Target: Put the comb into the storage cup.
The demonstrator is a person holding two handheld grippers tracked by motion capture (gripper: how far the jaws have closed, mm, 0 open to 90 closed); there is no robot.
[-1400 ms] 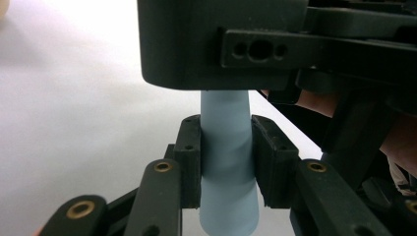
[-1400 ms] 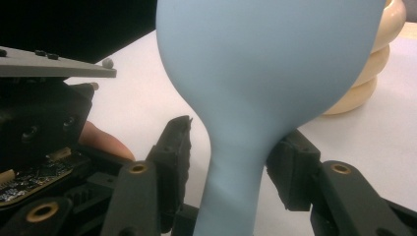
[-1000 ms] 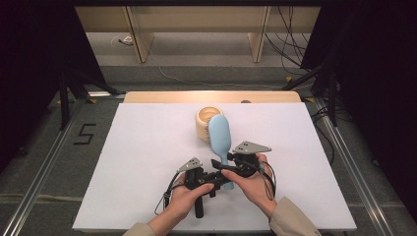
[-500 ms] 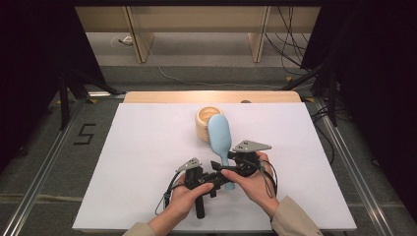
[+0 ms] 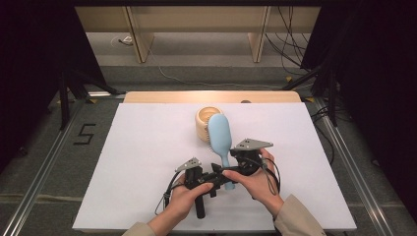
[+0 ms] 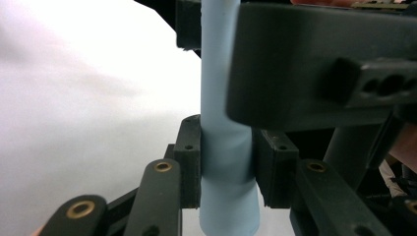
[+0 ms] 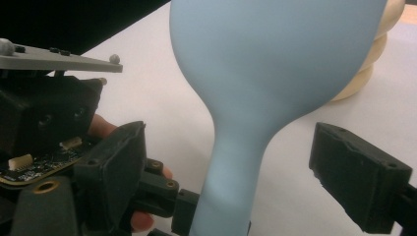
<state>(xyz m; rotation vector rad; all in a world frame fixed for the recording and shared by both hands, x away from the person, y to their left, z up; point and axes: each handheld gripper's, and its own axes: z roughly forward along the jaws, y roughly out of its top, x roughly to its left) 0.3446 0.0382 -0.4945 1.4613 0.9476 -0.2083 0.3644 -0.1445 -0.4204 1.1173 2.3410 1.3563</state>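
Right gripper view: right gripper (image 7: pixel 255 172) fingers have just been opening off the blue hairbrush (image 7: pixel 275 73) handle near the table's front edge, while the left gripper (image 6: pixel 226 162) stays clamped, so it looks like a handover.

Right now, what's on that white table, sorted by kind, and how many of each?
Hairbrush, light blue: 1
Cup, cream: 1
Grippers, black: 2, the left gripper with jaws shut on the brush handle, the right gripper with jaws open around it, having just been opening
Total: 4
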